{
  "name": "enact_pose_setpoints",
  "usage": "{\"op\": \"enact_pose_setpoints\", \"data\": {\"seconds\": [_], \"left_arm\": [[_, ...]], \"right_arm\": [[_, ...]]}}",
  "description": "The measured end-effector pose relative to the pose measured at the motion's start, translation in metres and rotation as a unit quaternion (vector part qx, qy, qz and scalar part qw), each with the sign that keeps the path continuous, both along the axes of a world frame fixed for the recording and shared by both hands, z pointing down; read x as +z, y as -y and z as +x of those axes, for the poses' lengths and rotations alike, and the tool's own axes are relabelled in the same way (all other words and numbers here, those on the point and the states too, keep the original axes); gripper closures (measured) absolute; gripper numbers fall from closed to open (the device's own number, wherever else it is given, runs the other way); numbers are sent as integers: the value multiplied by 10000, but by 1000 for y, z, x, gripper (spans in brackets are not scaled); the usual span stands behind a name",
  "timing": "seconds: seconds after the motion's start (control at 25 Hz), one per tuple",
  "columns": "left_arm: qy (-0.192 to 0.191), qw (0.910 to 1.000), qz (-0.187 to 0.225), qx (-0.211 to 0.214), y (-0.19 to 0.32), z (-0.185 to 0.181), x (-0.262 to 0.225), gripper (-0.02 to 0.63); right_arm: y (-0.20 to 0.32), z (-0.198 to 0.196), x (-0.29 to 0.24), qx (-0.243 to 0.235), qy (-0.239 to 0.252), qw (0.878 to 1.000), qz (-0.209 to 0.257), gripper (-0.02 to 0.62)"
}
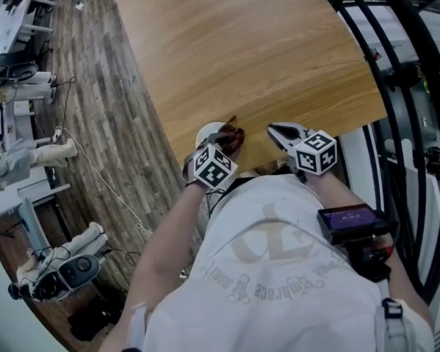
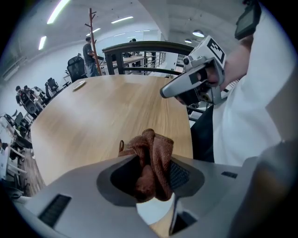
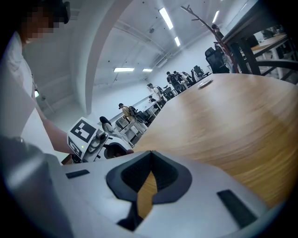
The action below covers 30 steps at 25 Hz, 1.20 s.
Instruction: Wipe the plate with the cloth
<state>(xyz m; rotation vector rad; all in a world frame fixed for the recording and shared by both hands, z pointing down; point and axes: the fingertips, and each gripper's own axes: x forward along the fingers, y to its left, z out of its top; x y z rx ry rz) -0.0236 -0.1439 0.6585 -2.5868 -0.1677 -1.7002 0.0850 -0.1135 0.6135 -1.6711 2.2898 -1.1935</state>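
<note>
My left gripper point(image 1: 226, 144) is shut on a bunched brown cloth point(image 1: 235, 138) at the near edge of the wooden table point(image 1: 248, 55). In the left gripper view the cloth point(image 2: 156, 149) fills the gap between the jaws. A white plate point(image 2: 156, 210) shows just beneath it, mostly hidden. In the head view part of the plate point(image 1: 206, 132) peeks out to the left of the cloth. My right gripper point(image 1: 275, 130) hovers to the right of the cloth, apart from it. Its jaws point(image 3: 148, 179) are shut with nothing between them, and the left gripper point(image 3: 91, 142) is seen at their left.
The table stretches far ahead, with one small flat object point(image 2: 79, 84) near its far end. A black railing point(image 1: 401, 85) runs along the right. Wood floor with cables and equipment point(image 1: 60, 270) lies to the left. People, chairs and a coat stand point(image 2: 91, 32) are in the distance.
</note>
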Motion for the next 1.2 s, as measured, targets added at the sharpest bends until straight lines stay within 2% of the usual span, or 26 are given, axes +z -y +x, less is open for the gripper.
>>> {"op": "enact_pose_setpoints", "data": {"seconds": [0.2, 0.28, 0.48, 0.84, 1.04, 1.2], "left_arm": [[6, 9986, -517, -146, -30, -12, 3, 437], [59, 9983, -567, -156, -32, -26, 7, 437], [306, 9972, -446, -509, -25, -62, 4, 437], [415, 9912, -122, -1247, -1, -87, 8, 437], [486, 9894, 132, -1361, 29, -85, 13, 437], [499, 9905, 315, -1238, 50, -71, 16, 437]], "right_arm": [[-9, -1, 3, -98, -14, 9999, -81, 582], [-4, -6, 5, -148, -18, 9999, -73, 581], [13, -22, 0, -397, 20, 9992, 34, 581], [7, -26, 0, -514, 1, 9987, 36, 581], [6, -23, 2, -456, 3, 9989, 47, 583], [2, -20, 5, -395, -2, 9992, 1, 583]]}}
